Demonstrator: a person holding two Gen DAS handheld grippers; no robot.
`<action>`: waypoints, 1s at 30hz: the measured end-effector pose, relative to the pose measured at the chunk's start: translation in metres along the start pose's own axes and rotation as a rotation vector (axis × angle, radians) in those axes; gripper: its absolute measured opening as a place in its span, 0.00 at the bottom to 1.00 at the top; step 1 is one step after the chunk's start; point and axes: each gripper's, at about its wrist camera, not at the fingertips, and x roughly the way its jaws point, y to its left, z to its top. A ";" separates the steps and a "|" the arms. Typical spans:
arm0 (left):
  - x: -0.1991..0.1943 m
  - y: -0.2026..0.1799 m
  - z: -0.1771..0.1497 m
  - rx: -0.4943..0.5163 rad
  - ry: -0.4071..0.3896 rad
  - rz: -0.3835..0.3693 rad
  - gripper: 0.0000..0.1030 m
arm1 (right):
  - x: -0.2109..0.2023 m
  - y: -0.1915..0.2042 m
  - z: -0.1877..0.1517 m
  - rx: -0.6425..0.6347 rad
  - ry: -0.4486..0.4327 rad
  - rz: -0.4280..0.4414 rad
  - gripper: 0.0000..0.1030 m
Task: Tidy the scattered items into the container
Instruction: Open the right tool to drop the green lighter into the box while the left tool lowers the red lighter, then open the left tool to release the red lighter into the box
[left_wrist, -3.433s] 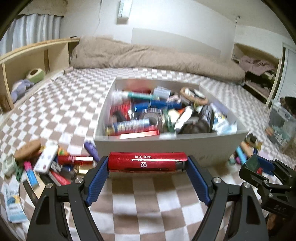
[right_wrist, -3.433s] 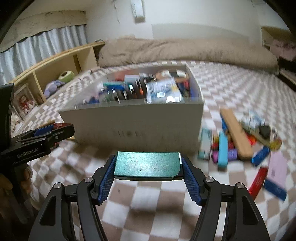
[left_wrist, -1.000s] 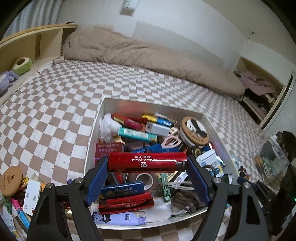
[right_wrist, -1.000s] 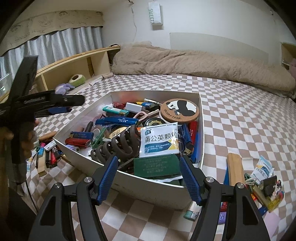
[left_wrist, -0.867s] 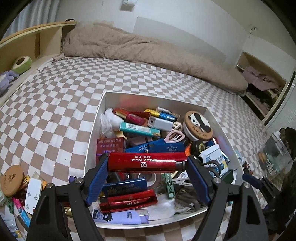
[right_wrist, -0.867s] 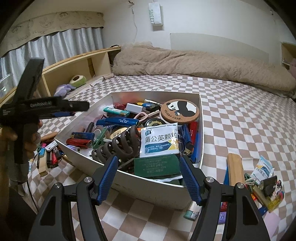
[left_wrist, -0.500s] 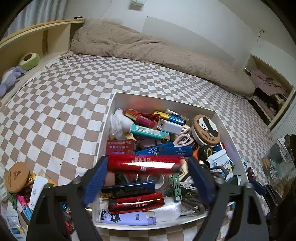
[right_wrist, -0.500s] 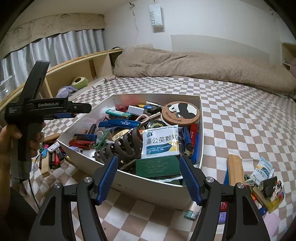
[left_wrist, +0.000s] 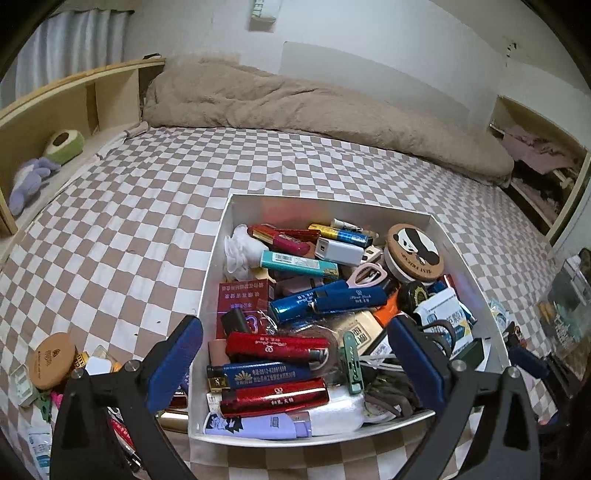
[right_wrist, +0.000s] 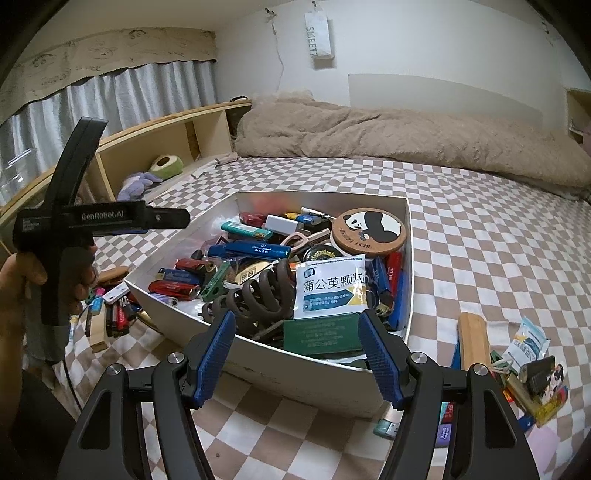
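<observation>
The white box (left_wrist: 212, 266) sits on the checked bed sheet, packed with lighters, packets and a panda coaster (left_wrist: 413, 251). My left gripper (left_wrist: 295, 365) hovers over its near left corner, jaws still opening wide, with nothing pressed between the pads. A red lighter (left_wrist: 277, 347) lies loose below them on other lighters. From the right wrist view the left gripper (right_wrist: 177, 218) shows in a hand beside the box (right_wrist: 295, 369). My right gripper (right_wrist: 295, 319) hangs open over the near rim. A dark green pack (right_wrist: 321, 334) lies in the box just beyond its tips.
Loose items lie on the sheet at both sides of the box: a round wooden coaster (left_wrist: 51, 360) with small packs on the left, a wooden stick (right_wrist: 474, 343) and sachets (right_wrist: 528, 343) on the right. A brown duvet (left_wrist: 295, 107) and a shelf (left_wrist: 74, 110) stand behind.
Both grippers came up from the sheet to above the box. The green pack left the right jaws. In the last second the left jaws spread and the red lighter dropped into the box.
</observation>
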 end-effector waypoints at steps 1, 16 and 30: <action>0.000 -0.002 -0.001 0.006 0.000 0.000 0.98 | -0.001 0.000 0.000 0.000 -0.002 0.001 0.68; -0.017 -0.010 -0.010 0.045 -0.032 0.016 1.00 | -0.014 0.001 0.005 0.006 -0.041 0.003 0.68; -0.061 -0.012 -0.014 0.077 -0.135 0.056 1.00 | -0.037 0.016 0.020 0.001 -0.092 -0.031 0.68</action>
